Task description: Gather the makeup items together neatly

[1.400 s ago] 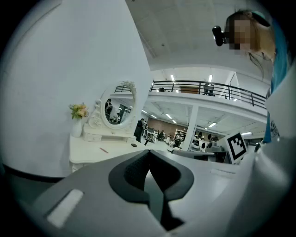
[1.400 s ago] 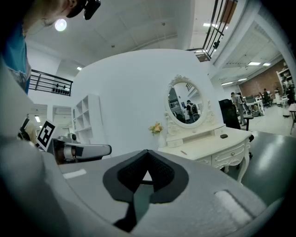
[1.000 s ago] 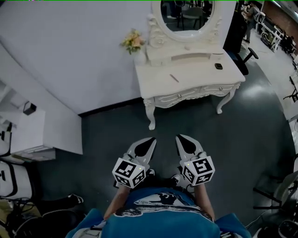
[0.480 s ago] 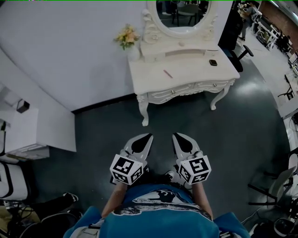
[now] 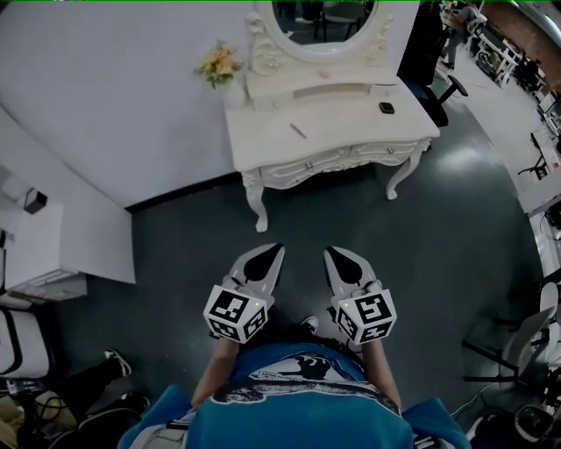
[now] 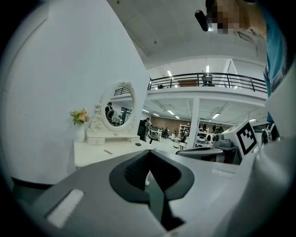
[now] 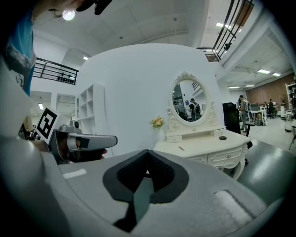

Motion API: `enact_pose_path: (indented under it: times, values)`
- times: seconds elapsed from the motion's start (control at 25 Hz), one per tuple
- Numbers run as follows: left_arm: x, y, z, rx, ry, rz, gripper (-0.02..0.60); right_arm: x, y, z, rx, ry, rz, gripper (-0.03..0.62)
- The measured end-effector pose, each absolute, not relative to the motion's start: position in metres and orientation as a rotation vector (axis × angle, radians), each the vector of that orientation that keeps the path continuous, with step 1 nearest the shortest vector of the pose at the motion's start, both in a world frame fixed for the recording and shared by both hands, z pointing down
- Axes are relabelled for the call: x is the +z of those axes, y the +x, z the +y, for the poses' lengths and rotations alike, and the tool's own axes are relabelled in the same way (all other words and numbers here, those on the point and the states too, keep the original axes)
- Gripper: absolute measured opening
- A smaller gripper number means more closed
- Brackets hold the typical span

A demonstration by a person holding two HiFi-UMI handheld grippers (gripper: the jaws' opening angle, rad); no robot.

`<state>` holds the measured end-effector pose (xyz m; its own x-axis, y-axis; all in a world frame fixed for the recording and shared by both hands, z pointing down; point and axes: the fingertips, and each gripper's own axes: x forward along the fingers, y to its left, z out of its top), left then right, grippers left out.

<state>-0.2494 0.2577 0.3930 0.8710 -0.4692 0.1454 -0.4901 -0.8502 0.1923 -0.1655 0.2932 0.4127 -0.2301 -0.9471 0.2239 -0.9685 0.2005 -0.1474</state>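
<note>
Far white vanity table (image 5: 351,136) well ahead, left gripper (image 5: 275,249) and right gripper (image 5: 332,253) both closed empty; risk of knocking slim pencil (image 5: 299,131) off if unopened.

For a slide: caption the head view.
Left gripper and right gripper, both shut, point toward a white dressing table across dark floor.

Dressing table (image 5: 351,131): vase (image 5: 232,91) rear left, mirror (image 5: 320,17) rear centre, stick (image 5: 299,131) middle, box (image 5: 387,108) right.
</note>
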Motion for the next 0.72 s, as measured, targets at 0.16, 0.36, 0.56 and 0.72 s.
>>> enact_pose_path:
  times: [0.16, 0.36, 0.56, 0.72]
  values:
    - [0.397, -0.235, 0.272, 0.129, 2.820, -0.732, 0.011, 0.422, -0.148, 0.309, 0.390, 1.903, -2.345, 0.003]
    - [0.400, -0.223, 0.285, 0.159, 2.833, -0.722, 0.011, 0.430, -0.136, 0.319, 0.426, 1.920, -2.361, 0.003]
    - [0.397, -0.222, 0.282, 0.177, 2.831, -0.768, 0.011, 0.431, -0.134, 0.314, 0.453, 1.904, -2.398, 0.003]
    - [0.399, -0.218, 0.275, 0.207, 2.829, -0.778, 0.011, 0.437, -0.131, 0.308, 0.479, 1.894, -2.412, 0.003]
